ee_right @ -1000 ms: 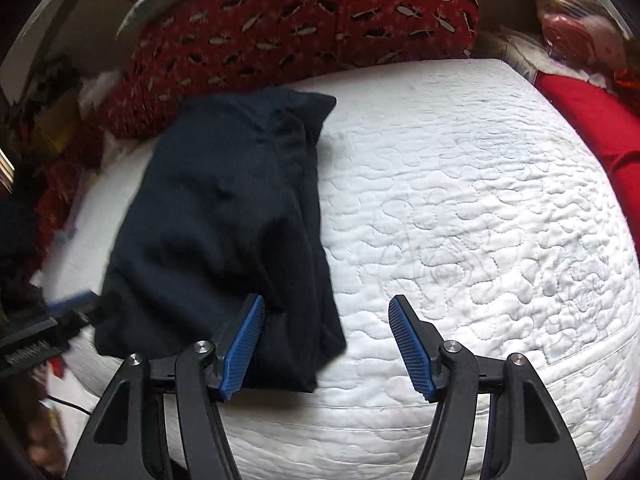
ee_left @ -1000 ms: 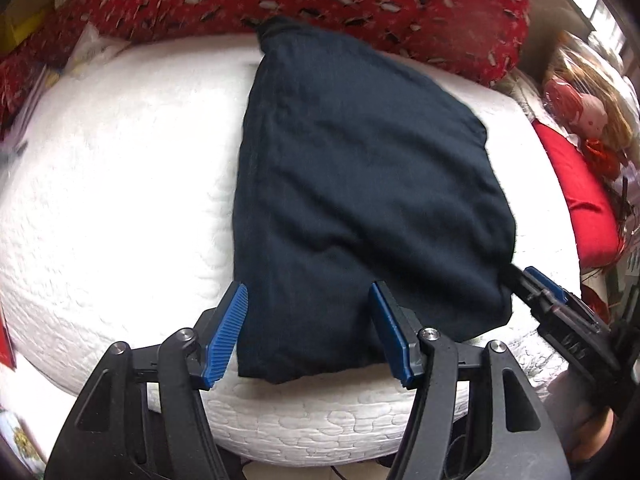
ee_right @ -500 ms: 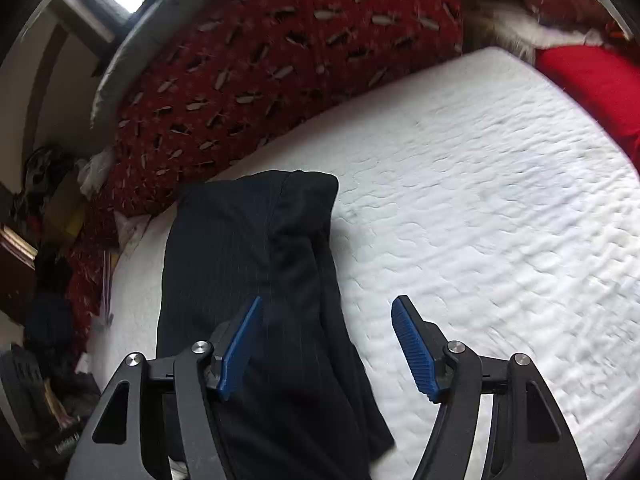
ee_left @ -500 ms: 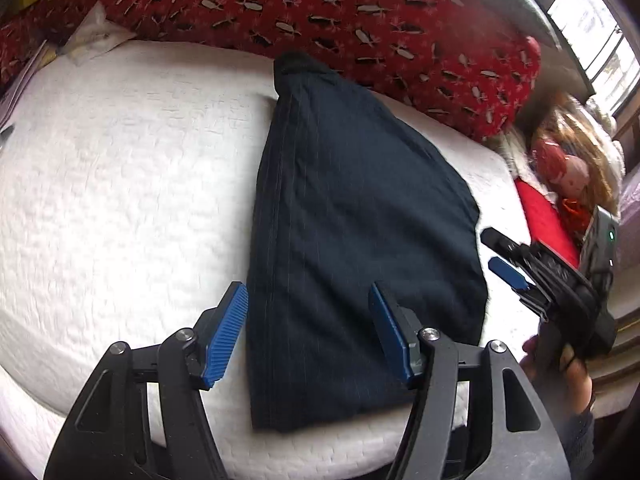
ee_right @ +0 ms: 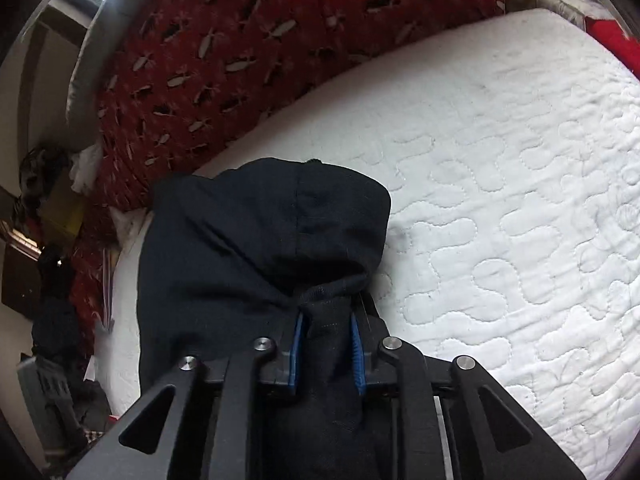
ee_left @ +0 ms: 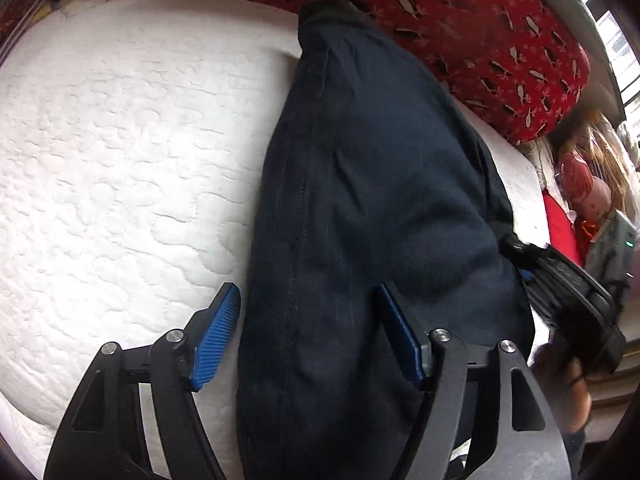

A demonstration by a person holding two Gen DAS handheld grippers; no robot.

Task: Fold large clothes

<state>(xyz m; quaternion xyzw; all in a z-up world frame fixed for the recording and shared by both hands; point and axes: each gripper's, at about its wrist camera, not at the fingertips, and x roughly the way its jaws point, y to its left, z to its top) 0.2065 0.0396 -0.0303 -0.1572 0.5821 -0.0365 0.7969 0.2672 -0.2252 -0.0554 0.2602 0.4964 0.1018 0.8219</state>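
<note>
White quilted mattress, dark garment on it. My right gripper fingers, spread a second ago, are closing on a bunched garment edge; left gripper fingers are opening astride the near edge, gripping nothing. I read it as one corner secured for the next fold.

Folded garment lies lengthwise on the mattress, its far end against the patterned pillow behind. Left tool straddles its near left edge; right tool closes on a bunched near edge
</note>
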